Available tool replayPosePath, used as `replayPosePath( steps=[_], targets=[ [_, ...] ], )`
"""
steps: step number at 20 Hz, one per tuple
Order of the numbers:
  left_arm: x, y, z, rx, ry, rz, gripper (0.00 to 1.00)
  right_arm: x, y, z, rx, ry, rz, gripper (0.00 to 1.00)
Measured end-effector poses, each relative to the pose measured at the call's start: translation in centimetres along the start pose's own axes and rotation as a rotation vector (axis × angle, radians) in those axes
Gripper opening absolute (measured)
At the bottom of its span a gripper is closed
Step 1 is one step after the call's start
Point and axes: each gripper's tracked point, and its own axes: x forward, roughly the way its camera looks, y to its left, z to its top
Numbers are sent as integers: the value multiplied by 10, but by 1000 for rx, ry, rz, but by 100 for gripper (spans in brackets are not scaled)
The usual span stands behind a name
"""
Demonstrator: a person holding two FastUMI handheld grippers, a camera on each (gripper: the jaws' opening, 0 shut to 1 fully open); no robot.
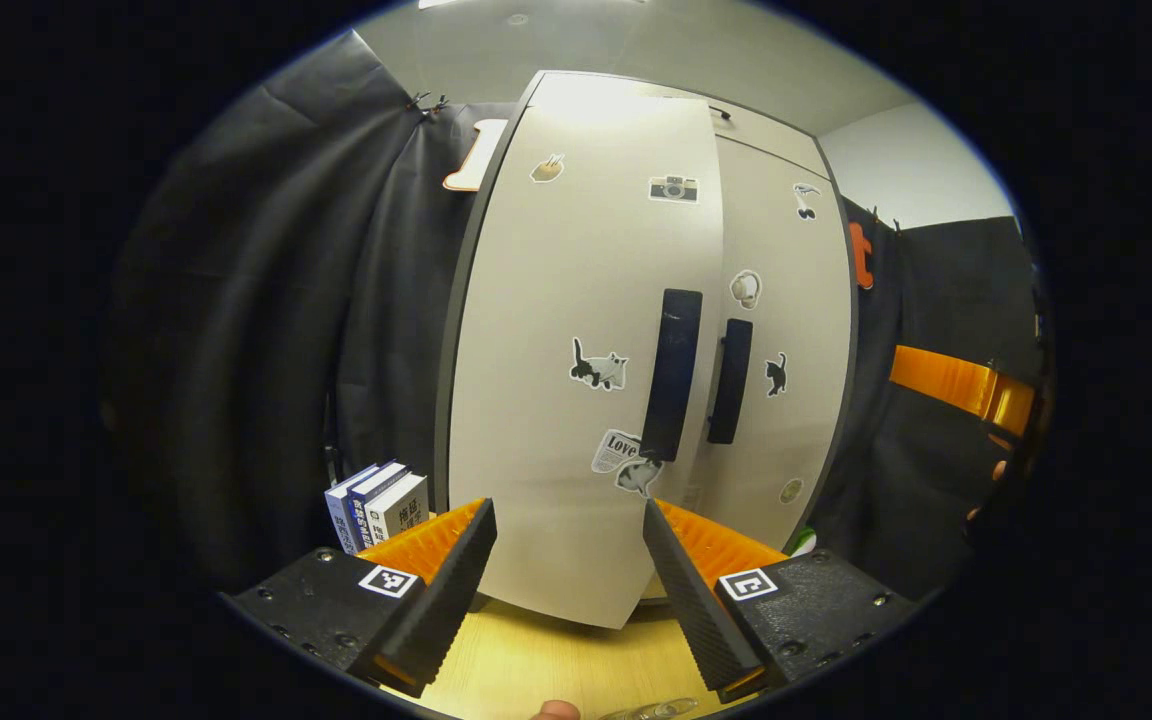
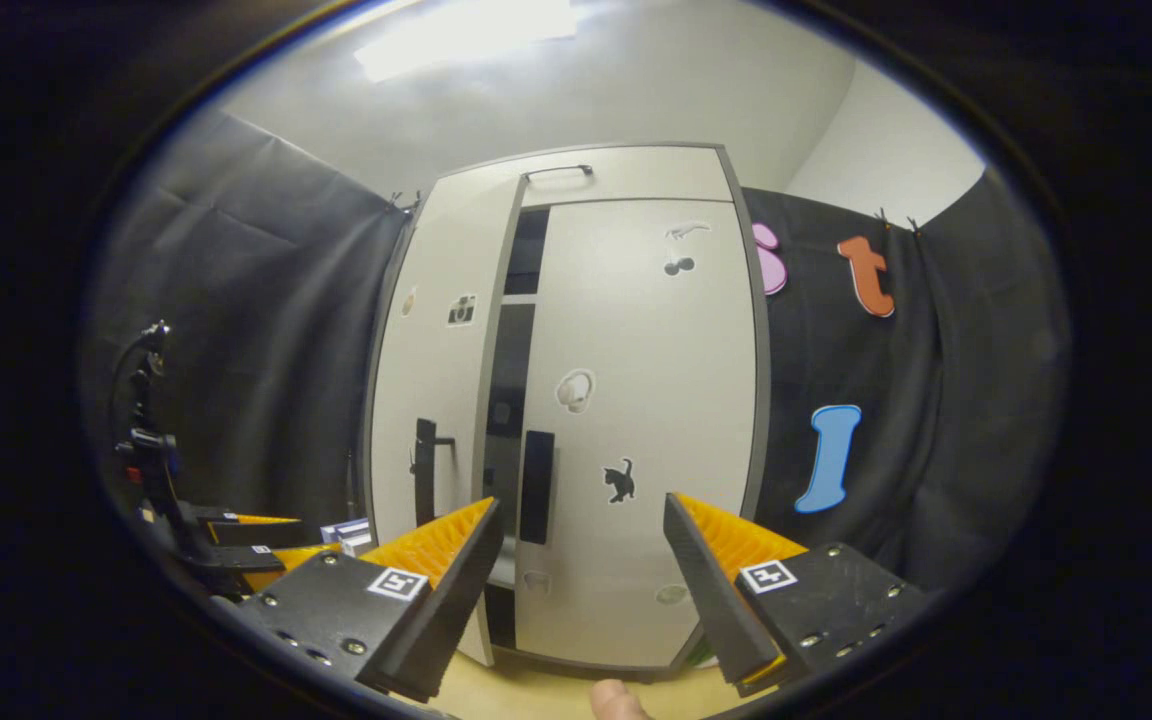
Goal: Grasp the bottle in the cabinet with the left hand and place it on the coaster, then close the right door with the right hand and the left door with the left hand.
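Left gripper (image 1: 568,560): fingers spread wide apart, nothing between them, held just in front of the left door's lower part, above the wooden surface.
Right gripper (image 2: 581,560): fingers likewise spread, holding nothing, facing the lower part of the right door; in the left gripper view a piece of it and the hand holding it show at the far right edge.
Cabinet (image 2: 626,175): a tall pale unit with dark edging, standing on the wooden surface (image 1: 526,660) against the black cloth wall.
Left door (image 1: 566,300): ajar. In the right gripper view it stands swung out from the cabinet front, with a dark gap between it and the right door showing the shelves inside. It carries stickers, among them a camera and a cat.
Right door (image 2: 646,400): flat against the cabinet front, looking closed; stickers of a cat and others on it.
Handles: a dark vertical bar on the left door (image 1: 671,375) and one on the right door (image 1: 731,380), near each other in the left gripper view.
Books (image 1: 376,505): a few upright at the cabinet's left side, on the wooden surface.
Bottle: a clear rounded top (image 1: 651,711) shows at the very bottom edge of the left gripper view, at the near edge of the surface; I cannot tell whether it is the bottle, or whether a coaster lies under it.
Fingertip (image 2: 616,700): one shows at the bottom edge of each view.
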Motion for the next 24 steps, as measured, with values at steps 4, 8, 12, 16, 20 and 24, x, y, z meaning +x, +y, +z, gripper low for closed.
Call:
replayPosePath(
  steps=[4, 8, 12, 16, 20, 24],
  targets=[
    [-1, -4, -1, 4, 4, -7, 94, -4, -3, 0, -2, 4, -8, 98],
    [-3, -6, -1, 6, 4, -10, 94, -7, -4, 0, -8, 7, -12, 98],
    [-5, -4, -3, 4, 7, -7, 94, -9, -6, -1, -10, 7, -16, 98],
    [-6, -4, -2, 4, 5, -3, 94, -11, -6, -2, -9, 11, -19, 98],
    [-6, -4, -3, 1, 4, -3, 94, -13, -7, -2, -10, 11, -22, 98],
    [-6, -5, -3, 3, 7, -2, 94, -13, -8, -5, -6, 21, -25, 98]
  ],
)
